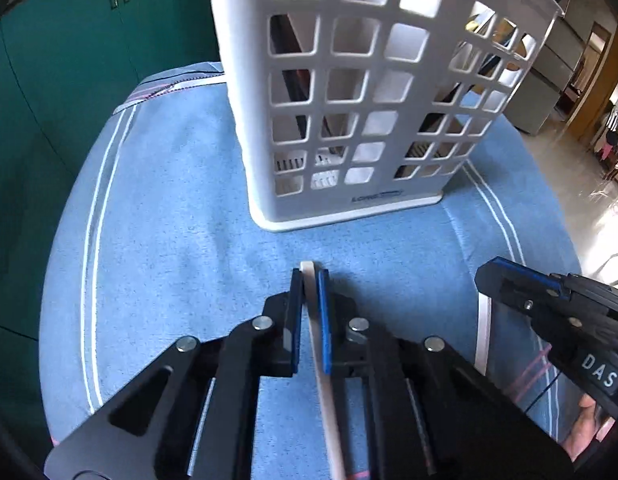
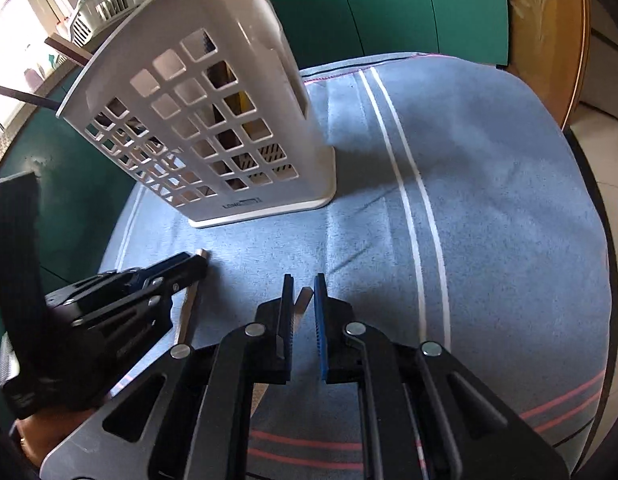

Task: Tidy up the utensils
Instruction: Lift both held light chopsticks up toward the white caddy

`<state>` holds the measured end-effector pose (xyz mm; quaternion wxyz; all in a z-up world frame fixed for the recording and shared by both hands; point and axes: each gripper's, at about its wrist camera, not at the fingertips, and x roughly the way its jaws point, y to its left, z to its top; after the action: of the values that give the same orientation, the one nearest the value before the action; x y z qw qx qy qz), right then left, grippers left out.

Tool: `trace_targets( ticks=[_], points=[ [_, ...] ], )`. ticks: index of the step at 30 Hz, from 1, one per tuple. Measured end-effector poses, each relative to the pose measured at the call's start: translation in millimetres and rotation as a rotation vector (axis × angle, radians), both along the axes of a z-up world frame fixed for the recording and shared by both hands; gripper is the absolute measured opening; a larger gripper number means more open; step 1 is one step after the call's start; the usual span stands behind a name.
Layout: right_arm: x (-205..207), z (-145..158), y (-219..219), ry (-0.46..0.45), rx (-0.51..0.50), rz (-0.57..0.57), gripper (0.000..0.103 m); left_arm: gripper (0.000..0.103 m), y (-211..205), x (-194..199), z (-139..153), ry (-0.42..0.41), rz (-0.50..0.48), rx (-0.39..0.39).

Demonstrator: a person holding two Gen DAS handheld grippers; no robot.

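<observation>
Jaws of the left gripper (image 1: pixel 309 280) are pressed on a pale flat handle (image 1: pixel 323 360), which runs between the two blue pads from below the camera up to the jaw tips and sticks out a little past them. From the right wrist view the same gripper (image 2: pixel 189 264) lies low over the towel (image 2: pixel 489 208), and the handle's end (image 2: pixel 203 254) shows just beyond its tip, pointing to the basket. Which kind of utensil it is I cannot tell.

Jaws of the right gripper (image 2: pixel 301 280) are slightly spread, with a gap between the pads. A grey flat handle (image 2: pixel 301 304) lies in this gap, leaning near the left pad; whether the pads touch it I cannot tell. Its far end reaches about the jaw tips. In the left wrist view the right gripper (image 1: pixel 493 276) comes in from the right edge, near the towel's white stripes, and its jaws are not readable there.

A white basket (image 1: pixel 389 208) with square holes stands upright on the blue towel, toward the far edge of the table, ahead of both grippers and apart from them. Dark utensils (image 1: pixel 297 92) stand inside it, seen through the holes. Green cabinets (image 2: pixel 389 4) are behind the table.
</observation>
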<state>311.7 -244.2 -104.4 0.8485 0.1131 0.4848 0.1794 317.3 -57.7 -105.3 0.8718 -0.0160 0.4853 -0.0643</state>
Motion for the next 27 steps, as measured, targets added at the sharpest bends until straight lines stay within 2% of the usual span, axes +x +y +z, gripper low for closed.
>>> trace_targets(
  ticks=[2, 4, 9, 14, 18, 21, 24, 25, 27],
  points=[
    [-4, 4, 6, -0.013, 0.015, 0.005, 0.010, 0.006, 2, -4, 4, -0.011, 0.002, -0.034],
    [-2, 2, 17, -0.034, 0.031, 0.010, 0.010, 0.006, 10, -16, 19, -0.062, 0.009, -0.055],
    [-26, 36, 22, -0.120, 0.054, 0.016, 0.009, 0.006, 30, -60, 71, -0.192, -0.016, -0.112],
    [-73, 88, 27, -0.252, 0.072, 0.036, 0.008, 0.006, 37, -122, 134, -0.358, -0.058, -0.094],
    [-119, 130, 32, -0.369, 0.073, 0.056, 0.008, 0.006, 34, -161, 171, -0.457, -0.098, -0.077],
    [-157, 162, 31, -0.474, 0.058, 0.041, 0.008, 0.006, 30, -182, 187, -0.508, -0.114, -0.064],
    [-175, 174, 30, -0.508, 0.067, 0.036, 0.008, 0.006, 31, -186, 190, -0.507, -0.137, -0.065],
    [-177, 177, 26, -0.513, 0.077, 0.003, 0.011, 0.006, 34, -185, 189, -0.503, -0.131, -0.066],
    [-169, 169, 16, -0.487, 0.080, -0.068, 0.046, 0.006, 41, -182, 189, -0.495, -0.108, -0.070]
  ],
)
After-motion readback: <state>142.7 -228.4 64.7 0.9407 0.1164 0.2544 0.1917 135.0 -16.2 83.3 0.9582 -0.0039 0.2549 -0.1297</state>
